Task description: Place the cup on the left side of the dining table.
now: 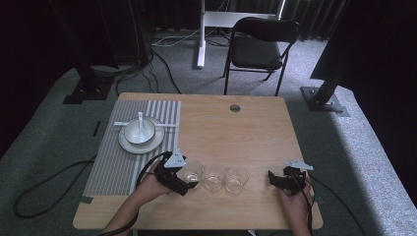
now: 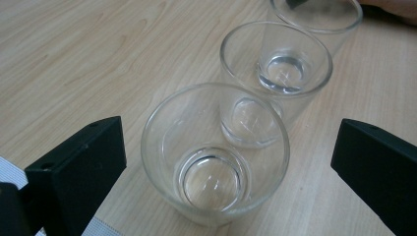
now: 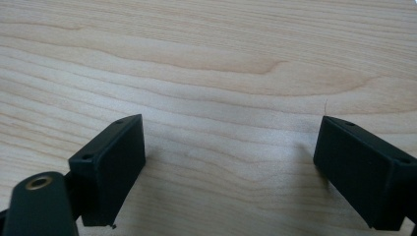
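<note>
Three clear empty glasses stand in a row near the table's front edge: the left glass (image 1: 192, 174) (image 2: 215, 152), the middle glass (image 1: 214, 178) (image 2: 275, 64) and the right glass (image 1: 236, 180) (image 2: 314, 14). My left gripper (image 1: 188, 183) (image 2: 228, 147) is open, with one jaw on each side of the left glass and a gap on both sides. Off to the right of the row, my right gripper (image 1: 273, 179) (image 3: 231, 167) is open low over bare wood, holding nothing.
A grey striped mat (image 1: 113, 162) covers the table's left part and carries a white plate (image 1: 129, 145) with a white bowl (image 1: 138, 132) and a spoon (image 1: 141, 123). The wooden table (image 1: 236, 132) has a round hole (image 1: 235, 107) at the back. A black chair (image 1: 258, 49) stands behind it.
</note>
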`<control>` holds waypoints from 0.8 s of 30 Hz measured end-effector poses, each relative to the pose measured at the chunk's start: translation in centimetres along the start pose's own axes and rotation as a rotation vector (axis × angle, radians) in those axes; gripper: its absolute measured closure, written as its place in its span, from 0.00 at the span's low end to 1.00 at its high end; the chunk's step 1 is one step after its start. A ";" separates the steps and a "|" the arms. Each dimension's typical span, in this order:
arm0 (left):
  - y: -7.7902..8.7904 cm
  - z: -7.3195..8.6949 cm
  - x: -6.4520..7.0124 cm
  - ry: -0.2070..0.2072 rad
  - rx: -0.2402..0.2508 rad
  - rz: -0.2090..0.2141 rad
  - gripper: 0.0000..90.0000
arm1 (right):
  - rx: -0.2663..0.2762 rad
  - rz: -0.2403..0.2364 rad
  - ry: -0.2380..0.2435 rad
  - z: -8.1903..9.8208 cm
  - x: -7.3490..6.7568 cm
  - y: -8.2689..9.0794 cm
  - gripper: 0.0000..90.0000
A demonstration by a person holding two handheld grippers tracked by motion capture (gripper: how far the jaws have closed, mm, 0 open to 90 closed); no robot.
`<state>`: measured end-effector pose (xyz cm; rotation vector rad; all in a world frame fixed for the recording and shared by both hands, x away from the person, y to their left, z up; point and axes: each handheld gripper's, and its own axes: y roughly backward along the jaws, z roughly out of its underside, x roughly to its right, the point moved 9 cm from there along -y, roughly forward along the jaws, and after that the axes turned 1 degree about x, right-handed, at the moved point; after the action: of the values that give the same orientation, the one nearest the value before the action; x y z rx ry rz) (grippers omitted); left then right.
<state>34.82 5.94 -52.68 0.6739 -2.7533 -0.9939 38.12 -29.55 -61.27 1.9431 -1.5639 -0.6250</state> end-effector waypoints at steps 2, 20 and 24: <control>-0.2 -0.2 0.1 -0.003 0.001 0.000 0.01 | 0.000 0.000 -0.001 0.0 0.0 0.0 0.13; -2.2 -2.1 1.1 -0.032 -0.015 0.045 0.02 | 0.000 0.000 0.000 0.0 0.0 0.0 0.13; -2.8 -2.6 1.5 -0.044 -0.028 0.060 0.02 | 0.000 0.000 0.000 0.0 0.0 0.0 0.13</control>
<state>35.20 1.83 -52.47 0.5690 -2.7740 -1.0448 38.12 -29.55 -61.27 1.9430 -1.5638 -0.6250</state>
